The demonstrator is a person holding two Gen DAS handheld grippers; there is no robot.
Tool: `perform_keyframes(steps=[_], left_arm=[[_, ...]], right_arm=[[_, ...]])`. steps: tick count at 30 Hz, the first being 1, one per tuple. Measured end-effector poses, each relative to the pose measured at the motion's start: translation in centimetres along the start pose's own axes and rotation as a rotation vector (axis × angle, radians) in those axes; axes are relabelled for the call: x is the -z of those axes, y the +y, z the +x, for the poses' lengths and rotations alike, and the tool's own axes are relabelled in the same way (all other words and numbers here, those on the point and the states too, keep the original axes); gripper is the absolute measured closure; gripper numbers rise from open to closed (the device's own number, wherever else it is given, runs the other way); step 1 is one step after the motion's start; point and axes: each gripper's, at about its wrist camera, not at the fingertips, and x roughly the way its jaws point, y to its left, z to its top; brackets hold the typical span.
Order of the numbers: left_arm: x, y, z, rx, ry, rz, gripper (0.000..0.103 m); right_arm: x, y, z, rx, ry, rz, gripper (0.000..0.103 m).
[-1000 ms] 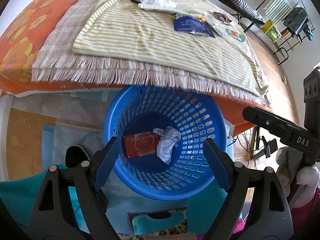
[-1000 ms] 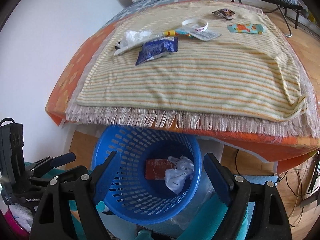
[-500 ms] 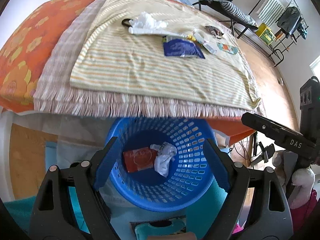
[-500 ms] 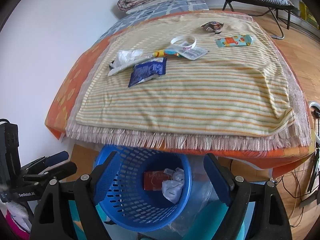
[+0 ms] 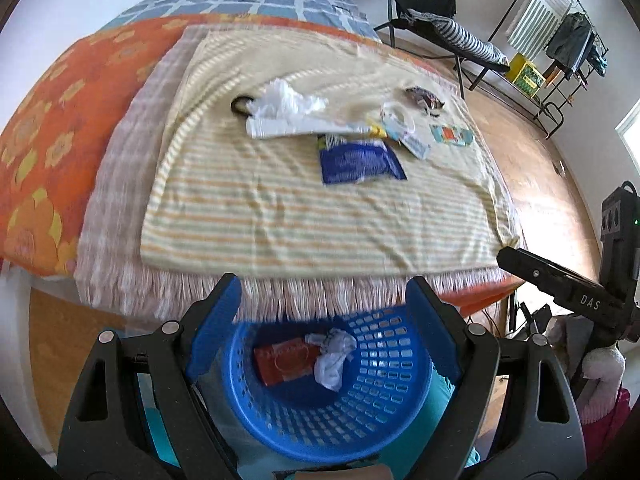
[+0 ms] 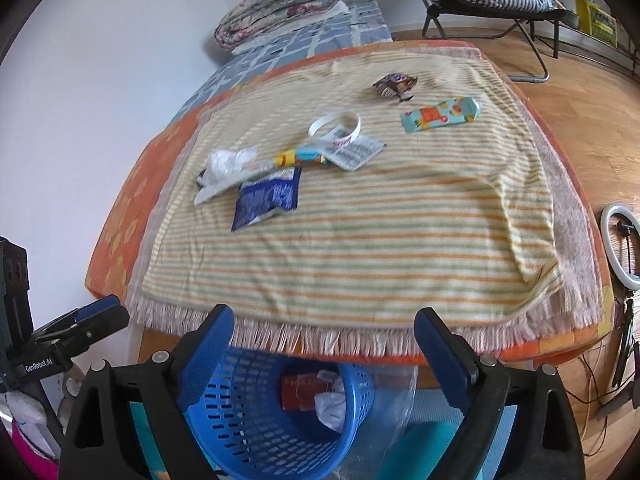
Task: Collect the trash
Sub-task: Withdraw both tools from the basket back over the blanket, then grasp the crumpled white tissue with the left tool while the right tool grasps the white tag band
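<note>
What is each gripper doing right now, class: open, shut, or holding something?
Left gripper: open, holding nothing, above the blue basket.
Right gripper: open, jaws have just been opening wider, nothing between them.

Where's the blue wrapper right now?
Both views: the blue wrapper lies on the striped blanket, left of centre, just in front of the white plastic bag, nearest loose piece to the basket.

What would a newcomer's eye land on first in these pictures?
Probably the bright blue basket on the floor at the foot of the bed, with a red packet and a crumpled white tissue already inside. Next, the litter strewn over the striped blanket above it: a dark blue wrapper, a white plastic bag and a turquoise wrapper.
</note>
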Motion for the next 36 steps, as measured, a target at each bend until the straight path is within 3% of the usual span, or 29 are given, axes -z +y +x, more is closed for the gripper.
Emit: perform_keyframes(steps=[20, 36], left_arm=[[-8.5, 1.8, 1.9, -0.052, -0.067, 0.025, 0.016], [-13.1, 3.1, 7.2, -0.066, -0.05, 0.026, 0.016]], right_arm=[[-6.5, 0.4, 1.0, 0.041, -0.066, -0.043, 0.009], [-12.2, -1.0, 5.1, 0.067, -0.067, -0.028, 0.009]])
